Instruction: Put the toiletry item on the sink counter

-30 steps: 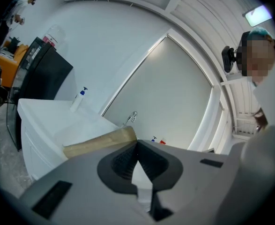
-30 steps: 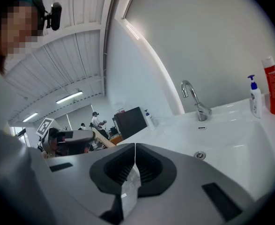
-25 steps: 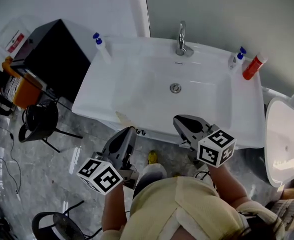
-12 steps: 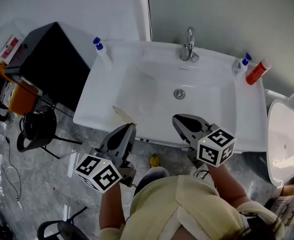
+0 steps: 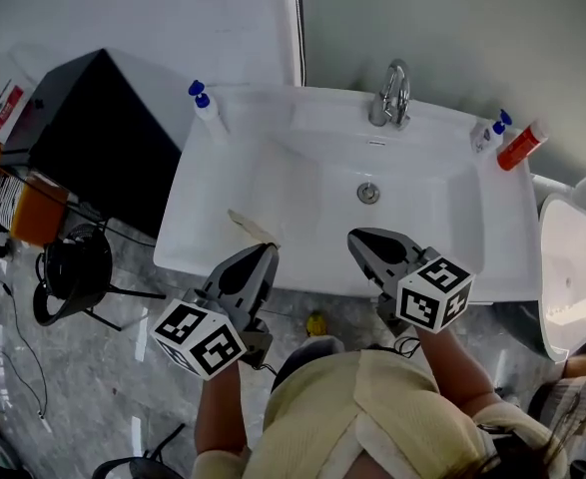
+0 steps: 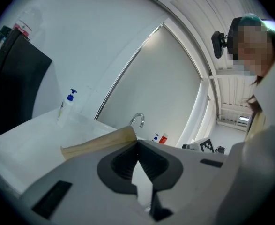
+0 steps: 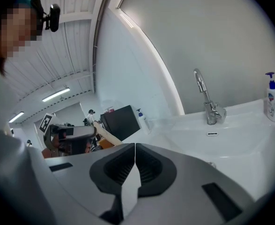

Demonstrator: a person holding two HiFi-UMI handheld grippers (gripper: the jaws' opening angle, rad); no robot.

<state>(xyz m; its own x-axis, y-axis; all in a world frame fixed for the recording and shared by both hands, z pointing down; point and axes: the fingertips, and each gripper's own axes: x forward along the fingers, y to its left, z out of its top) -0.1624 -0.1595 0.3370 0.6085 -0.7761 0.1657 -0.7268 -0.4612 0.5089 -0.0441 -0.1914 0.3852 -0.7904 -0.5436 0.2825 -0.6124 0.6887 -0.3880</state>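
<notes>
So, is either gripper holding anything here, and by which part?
The left gripper pinches a flat beige toiletry item by its near end; the rest sticks out over the sink counter. The right gripper is shut on nothing.

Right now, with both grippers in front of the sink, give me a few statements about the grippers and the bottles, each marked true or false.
1. The left gripper is shut on a flat beige item. True.
2. The right gripper holds a bottle. False: its jaws are together with nothing between them.
3. The red bottle stands at the back left corner of the sink. False: it is at the back right, beside a white pump bottle.
4. A blue-capped bottle stands at the sink's back left corner. True.
</notes>
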